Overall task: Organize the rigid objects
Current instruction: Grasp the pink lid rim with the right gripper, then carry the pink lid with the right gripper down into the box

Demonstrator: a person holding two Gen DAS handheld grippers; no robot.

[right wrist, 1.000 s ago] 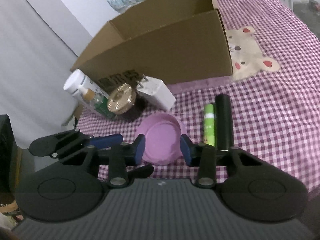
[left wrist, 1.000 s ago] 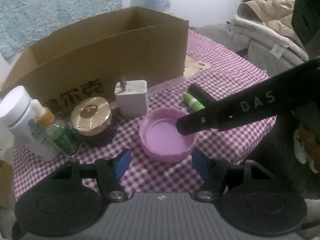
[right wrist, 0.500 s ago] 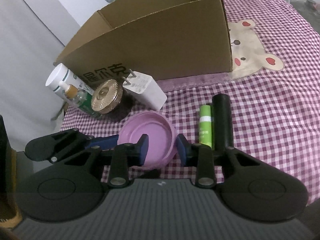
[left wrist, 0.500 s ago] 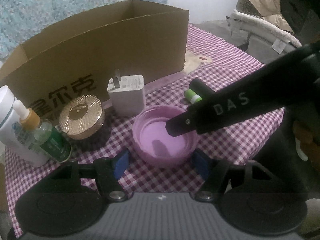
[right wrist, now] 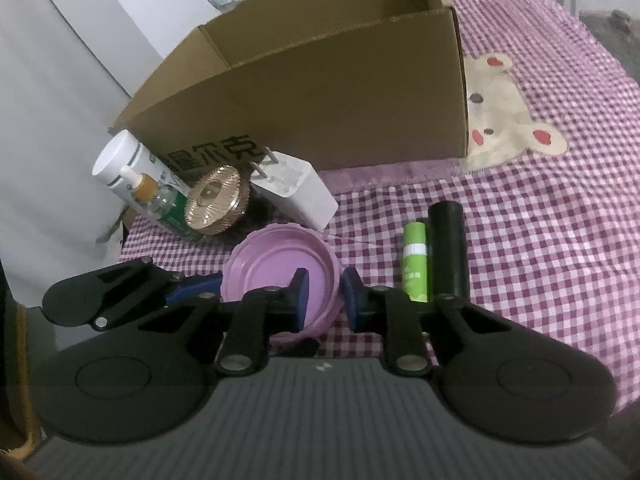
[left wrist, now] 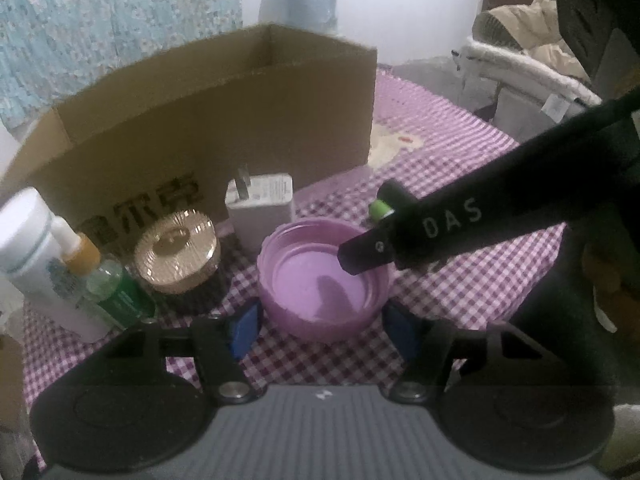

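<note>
A purple lid (left wrist: 320, 280) lies open side up on the checked cloth. My right gripper (right wrist: 326, 298) is shut on the lid (right wrist: 276, 264) at its right rim, one pad inside and one outside. In the left wrist view its black finger (left wrist: 440, 224) reaches into the lid from the right. My left gripper (left wrist: 322, 330) straddles the lid's near side. Its jaws are closing a little with the lid between them, and the blue pads (left wrist: 244, 328) stand just off the rim.
An open cardboard box (right wrist: 340, 92) stands behind. In front of it are a white charger (left wrist: 260, 208), a gold-capped jar (left wrist: 176, 256), a white bottle (left wrist: 36, 256) and a green dropper bottle (left wrist: 108, 292). A green stick (right wrist: 414, 264) and a black cylinder (right wrist: 446, 252) lie right of the lid.
The right jaws have closed from either side of the lid's rim onto it. Both grippers have edged nearer the lid, and the left pads now flank it.
</note>
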